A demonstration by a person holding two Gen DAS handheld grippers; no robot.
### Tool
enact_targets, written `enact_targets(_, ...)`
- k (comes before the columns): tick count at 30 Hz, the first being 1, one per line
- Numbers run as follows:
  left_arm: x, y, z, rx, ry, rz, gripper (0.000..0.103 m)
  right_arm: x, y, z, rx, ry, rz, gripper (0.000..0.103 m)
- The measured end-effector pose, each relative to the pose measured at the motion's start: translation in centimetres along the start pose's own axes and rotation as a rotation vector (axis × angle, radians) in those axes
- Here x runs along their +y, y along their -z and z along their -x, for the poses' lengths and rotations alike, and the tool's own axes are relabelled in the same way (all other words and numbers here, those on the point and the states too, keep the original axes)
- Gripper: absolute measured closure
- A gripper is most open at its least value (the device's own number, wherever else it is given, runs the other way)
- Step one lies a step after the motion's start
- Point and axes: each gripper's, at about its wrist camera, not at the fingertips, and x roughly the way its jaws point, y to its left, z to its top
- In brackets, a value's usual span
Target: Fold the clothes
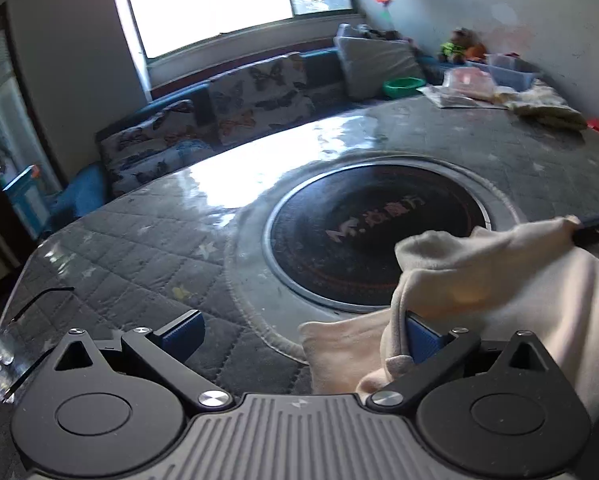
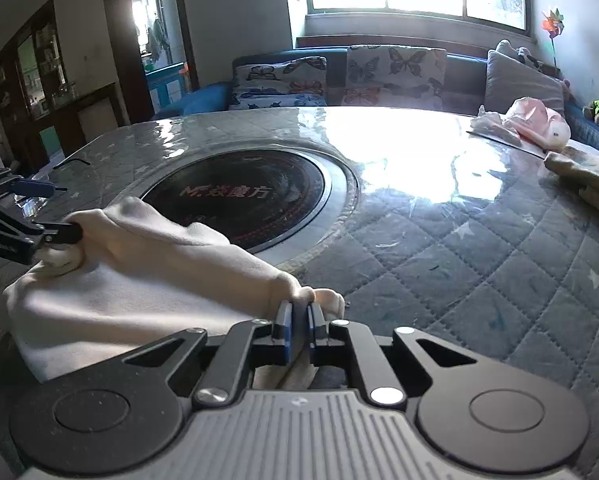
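Green bowl sitting far off, contents unseen; right hand-held gripper pinching cream garment; left hand-held gripper gaping wide, garment draping over one finger.

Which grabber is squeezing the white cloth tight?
The right gripper, pads shut on the cream cloth. The left gripper is wide open.

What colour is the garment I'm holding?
Plain cream-white garment, no print visible; it shows best in the right wrist view.
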Motion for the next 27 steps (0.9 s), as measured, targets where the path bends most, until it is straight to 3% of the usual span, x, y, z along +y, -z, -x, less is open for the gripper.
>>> enact_targets(3, -0.6, 0.1, 0.0, 0.013, -0.008, -0.063, 0.000, 0.3, 0.0, 0.5, -0.015, 0.006, 0.016, 0.094)
enact_targets(6, -0.3, 0.0, 0.2, 0.016, 0.014, -0.043, 0.000, 0.6, -0.2, 1.1, -0.040, 0.013, 0.037, 0.092)
enact_targets(12, -0.6, -0.2, 1.3, -0.008, -0.025, -0.086, 0.000, 1.6, -0.2, 1.5, -0.058, -0.031, 0.088, 0.091)
enact_targets(17, 0.9, -0.5, 1.1, 0.007, -0.058, -0.045, 0.000, 1.9, 0.1, 0.9, -0.037, -0.035, 0.102, 0.091)
enact_targets(23, 3.1, -0.6, 1.2, 0.002, -0.174, 0.070, 0.000, 1.9, 0.3, 0.7, -0.025, -0.032, 0.101, 0.090)
enact_targets(27, 3.8, 0.2, 2.2, 0.000, -0.081, 0.129, 0.000, 1.9, 0.3, 0.7, -0.024, -0.032, 0.099, 0.088)
